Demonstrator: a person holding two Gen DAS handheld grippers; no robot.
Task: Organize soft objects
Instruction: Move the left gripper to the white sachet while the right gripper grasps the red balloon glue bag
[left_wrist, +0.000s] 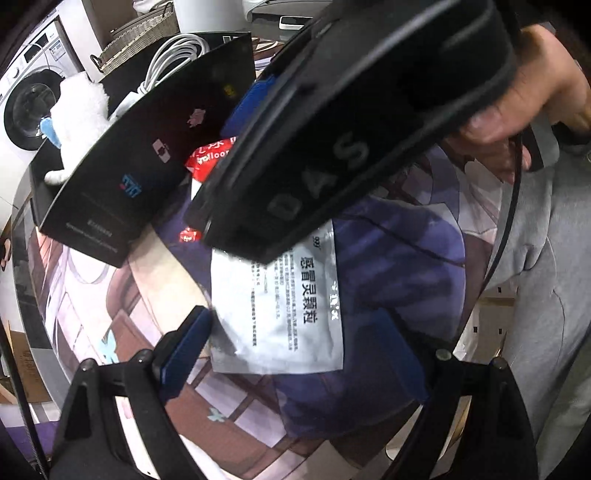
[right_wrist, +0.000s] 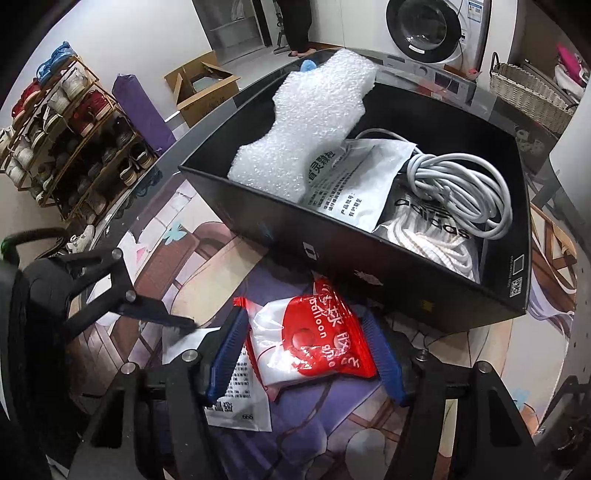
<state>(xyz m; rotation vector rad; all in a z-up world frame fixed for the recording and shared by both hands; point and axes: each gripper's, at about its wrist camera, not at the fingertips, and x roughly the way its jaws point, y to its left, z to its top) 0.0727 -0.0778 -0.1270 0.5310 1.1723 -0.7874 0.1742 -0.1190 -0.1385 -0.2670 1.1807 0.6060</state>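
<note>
Through the left wrist camera we see our left gripper (left_wrist: 295, 343) spread wide and empty over the flat white printed sachet (left_wrist: 284, 314), which lies near the open black cardboard box (left_wrist: 147, 158). Through the right wrist camera our right gripper (right_wrist: 306, 354) pinches the red-and-white plastic balloon packet (right_wrist: 310, 343) just in front of that box.

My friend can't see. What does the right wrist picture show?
The right gripper has its blue fingers around a red and white balloon packet on the table mat, in front of a black box holding bubble wrap, a white cable and a white sachet.
</note>
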